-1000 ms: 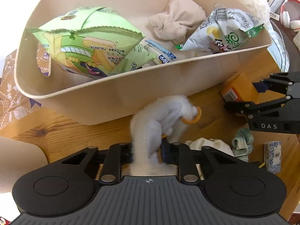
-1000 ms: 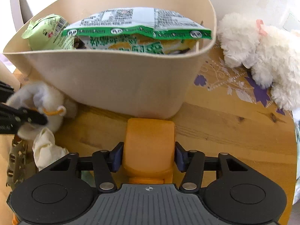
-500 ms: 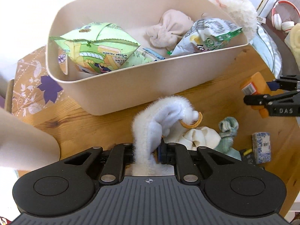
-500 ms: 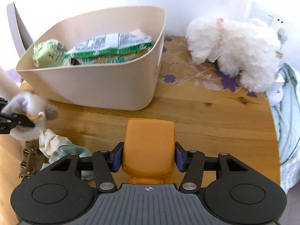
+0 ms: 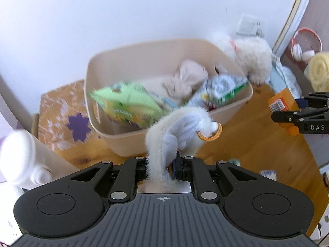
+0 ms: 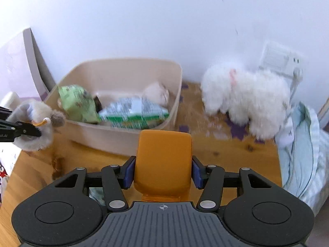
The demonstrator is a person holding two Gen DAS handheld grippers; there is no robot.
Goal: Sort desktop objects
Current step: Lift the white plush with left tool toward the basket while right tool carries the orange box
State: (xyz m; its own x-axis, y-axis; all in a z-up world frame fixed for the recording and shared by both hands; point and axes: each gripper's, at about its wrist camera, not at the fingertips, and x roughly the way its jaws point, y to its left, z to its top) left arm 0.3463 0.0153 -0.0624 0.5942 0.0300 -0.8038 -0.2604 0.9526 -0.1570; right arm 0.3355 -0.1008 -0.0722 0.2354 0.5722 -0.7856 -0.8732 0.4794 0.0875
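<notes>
— While the left tool (image 5: 164, 165) pinches the fuzzy white toy (image 5: 181, 127), where does it hang?

— Above the wooden counter (image 5: 257, 144), at the near rim of the beige bin (image 5: 232, 113), an orange ring (image 5: 211, 134) dangling at 3 o'clock.

— And the right tool (image 6: 162, 171)?

— Clamped on a smooth orange bottle (image 6: 163, 160), with bare wood ahead before the bin's wall.

— Inside the bin?

— Crinkly snack bags (image 6: 133, 115) and a soft cloth bundle (image 5: 185, 80). A fluffy white plush (image 6: 246, 100) sits at 2 o'clock by the white wall.
</notes>
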